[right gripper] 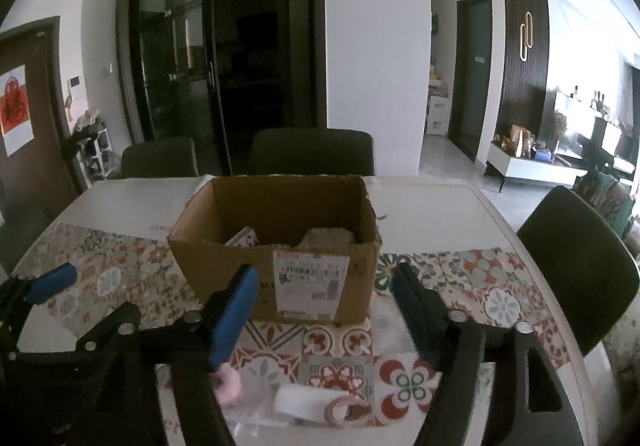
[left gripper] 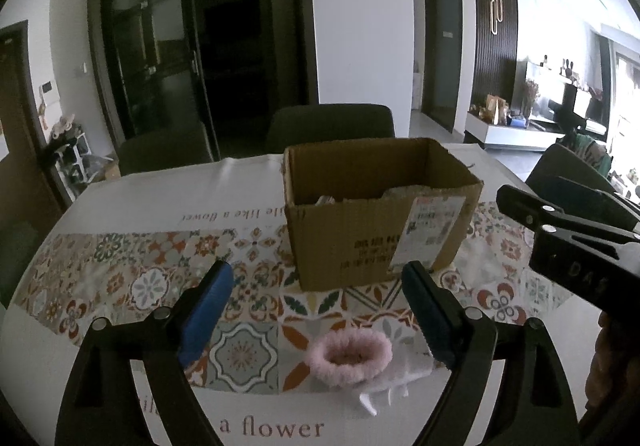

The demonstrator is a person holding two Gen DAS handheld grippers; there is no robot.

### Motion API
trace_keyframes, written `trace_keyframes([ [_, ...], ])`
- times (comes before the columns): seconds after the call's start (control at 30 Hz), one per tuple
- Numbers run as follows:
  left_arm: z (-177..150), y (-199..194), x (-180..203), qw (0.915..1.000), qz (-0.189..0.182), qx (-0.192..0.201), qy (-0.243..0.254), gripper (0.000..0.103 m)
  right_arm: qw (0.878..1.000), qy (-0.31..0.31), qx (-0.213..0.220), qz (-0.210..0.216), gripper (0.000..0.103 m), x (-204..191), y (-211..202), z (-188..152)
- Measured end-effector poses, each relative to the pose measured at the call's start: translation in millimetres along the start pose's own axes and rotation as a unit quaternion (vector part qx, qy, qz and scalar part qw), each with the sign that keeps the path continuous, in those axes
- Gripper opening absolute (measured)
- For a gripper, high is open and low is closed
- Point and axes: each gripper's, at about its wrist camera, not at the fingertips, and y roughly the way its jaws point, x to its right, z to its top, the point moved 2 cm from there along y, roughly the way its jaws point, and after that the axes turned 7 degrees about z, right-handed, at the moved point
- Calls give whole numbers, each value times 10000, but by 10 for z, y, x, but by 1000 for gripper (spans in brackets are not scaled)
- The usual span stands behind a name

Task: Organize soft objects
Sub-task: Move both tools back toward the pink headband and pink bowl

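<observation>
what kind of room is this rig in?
Most likely a home dining area open to a living room: a dining table with a patterned tile-print cloth, dark chairs around it, and a low TV-style cabinet with ornaments in the back.

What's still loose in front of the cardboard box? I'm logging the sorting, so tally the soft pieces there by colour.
Pink fluffy rings: 2, one, another
White folded piece: 1
Total: 3, as far as the two views show; the gripper fingers hide part of that patch.
</observation>
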Motion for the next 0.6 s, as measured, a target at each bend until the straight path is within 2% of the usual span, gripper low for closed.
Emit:
trace_keyframes([
  [0.13,-130,-58,-17,10000,-32,9,-48,87,10000,20,50,-45,75,-13,-84,-105],
  [0.33,-306,-166,-16,9998,-7,157,-99,94,9998,67,186,-50,75,-38,-213,-299],
  [0.43,-375,-194,-18,9996,-73,169,-214,96,9993,265,279,-10,80,0,-263,-363],
  [0.6,-467,-226,42,9997,36,235,-88,98,9978,474,438,-149,82,70,-326,-493],
])
